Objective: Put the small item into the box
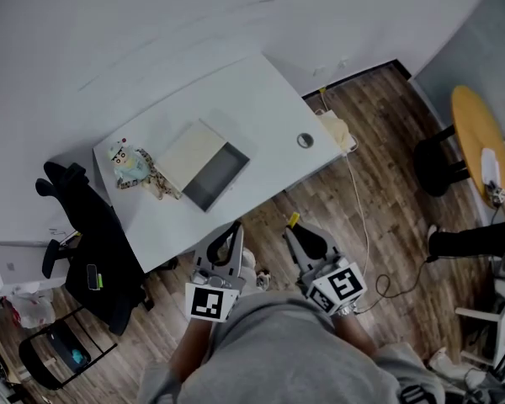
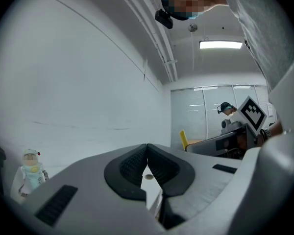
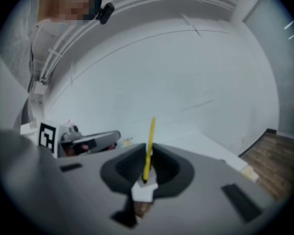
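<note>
An open box (image 1: pixel 218 176) with a dark inside and a beige lid (image 1: pixel 188 153) lies on the white table (image 1: pixel 244 99). My right gripper (image 1: pixel 300 231) hovers over the floor just off the table's near edge. It is shut on a thin yellow strip (image 3: pixel 148 146), which stands up between the jaws with a white piece (image 3: pixel 143 191) at its base. The strip (image 1: pixel 293 220) shows as a yellow tip in the head view. My left gripper (image 1: pixel 228 236) is beside it, shut and empty, its tips touching (image 2: pixel 147 153). A small round disc (image 1: pixel 305 140) rests near the table's right corner.
A toy figure (image 1: pixel 126 162) and a spotted item (image 1: pixel 160 183) lie left of the box. A black chair with a jacket (image 1: pixel 93 242) stands at the table's left. A beige bag (image 1: pixel 337 130), a cable, a black stool (image 1: pixel 438 167) and a yellow round table (image 1: pixel 478 137) are to the right.
</note>
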`<state>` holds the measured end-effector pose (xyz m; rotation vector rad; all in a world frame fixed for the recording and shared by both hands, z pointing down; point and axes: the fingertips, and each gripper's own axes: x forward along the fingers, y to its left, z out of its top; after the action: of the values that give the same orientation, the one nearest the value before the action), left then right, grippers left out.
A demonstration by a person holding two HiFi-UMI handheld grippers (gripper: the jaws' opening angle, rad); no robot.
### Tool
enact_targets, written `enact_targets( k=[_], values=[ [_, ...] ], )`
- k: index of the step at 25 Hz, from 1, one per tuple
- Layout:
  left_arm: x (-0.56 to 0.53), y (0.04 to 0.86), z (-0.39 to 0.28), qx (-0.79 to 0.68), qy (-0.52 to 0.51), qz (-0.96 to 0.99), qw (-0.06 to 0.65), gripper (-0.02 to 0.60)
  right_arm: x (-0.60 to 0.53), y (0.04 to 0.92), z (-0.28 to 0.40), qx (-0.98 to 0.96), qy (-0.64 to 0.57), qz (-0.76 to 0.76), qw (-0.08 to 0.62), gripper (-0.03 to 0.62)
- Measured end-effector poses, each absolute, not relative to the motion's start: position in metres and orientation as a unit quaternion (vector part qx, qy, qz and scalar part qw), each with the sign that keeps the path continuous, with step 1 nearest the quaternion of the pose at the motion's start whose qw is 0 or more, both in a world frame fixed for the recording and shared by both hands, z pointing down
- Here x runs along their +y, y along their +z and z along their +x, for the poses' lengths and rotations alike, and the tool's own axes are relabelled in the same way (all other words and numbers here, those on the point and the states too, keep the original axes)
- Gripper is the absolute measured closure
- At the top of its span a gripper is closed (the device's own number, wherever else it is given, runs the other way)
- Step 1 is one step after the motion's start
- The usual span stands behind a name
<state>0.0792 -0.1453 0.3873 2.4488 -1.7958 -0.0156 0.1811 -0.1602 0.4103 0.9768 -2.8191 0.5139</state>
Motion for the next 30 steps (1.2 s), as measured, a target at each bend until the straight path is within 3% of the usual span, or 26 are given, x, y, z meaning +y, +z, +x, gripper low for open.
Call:
enact_targets(
  k=[30],
  values=[
    [-0.256,0.385,-0.041,-0.621,-0.022,0.782,0.04,0.549,-0.283,0.405,0.058,-0.944,0.153,0.286,0.064,0.536]
  ],
)
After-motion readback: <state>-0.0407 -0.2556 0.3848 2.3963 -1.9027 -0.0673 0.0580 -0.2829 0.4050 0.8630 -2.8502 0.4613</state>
